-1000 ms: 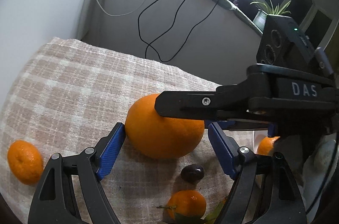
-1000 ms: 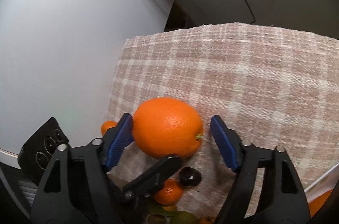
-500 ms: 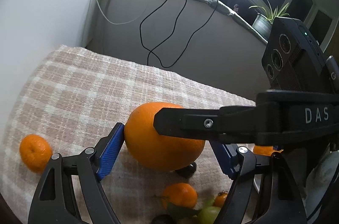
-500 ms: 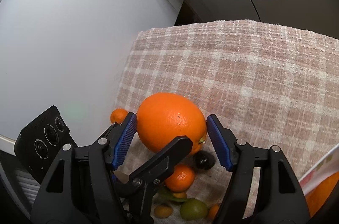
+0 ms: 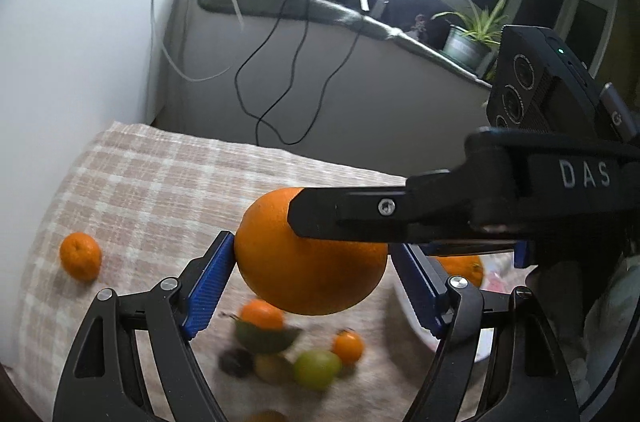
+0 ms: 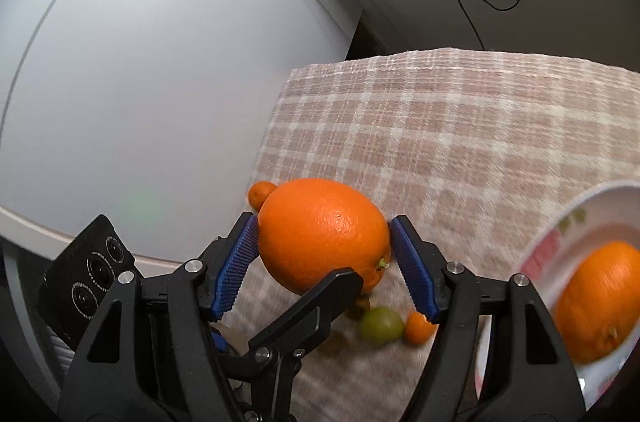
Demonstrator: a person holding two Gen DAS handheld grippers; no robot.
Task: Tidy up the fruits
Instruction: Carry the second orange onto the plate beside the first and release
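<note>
Orange (image 5: 308, 262) held aloft above checked cloth (image 5: 160, 190), clamped by both right gripper (image 6: 324, 258) and left gripper (image 5: 312, 282). Second orange (image 6: 600, 302) seen in bowl (image 6: 560, 222).

You can read just one marking: the white capital letters "DAS" on the black body of the right gripper (image 5: 346, 274), seen in your left wrist view. Nothing else carries legible text.

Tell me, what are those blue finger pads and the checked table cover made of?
The blue pads look like ribbed rubber or soft plastic, matte: fine ridges show. The checked cover looks like woven cloth, dull and slightly fuzzy, threads visible.
</note>
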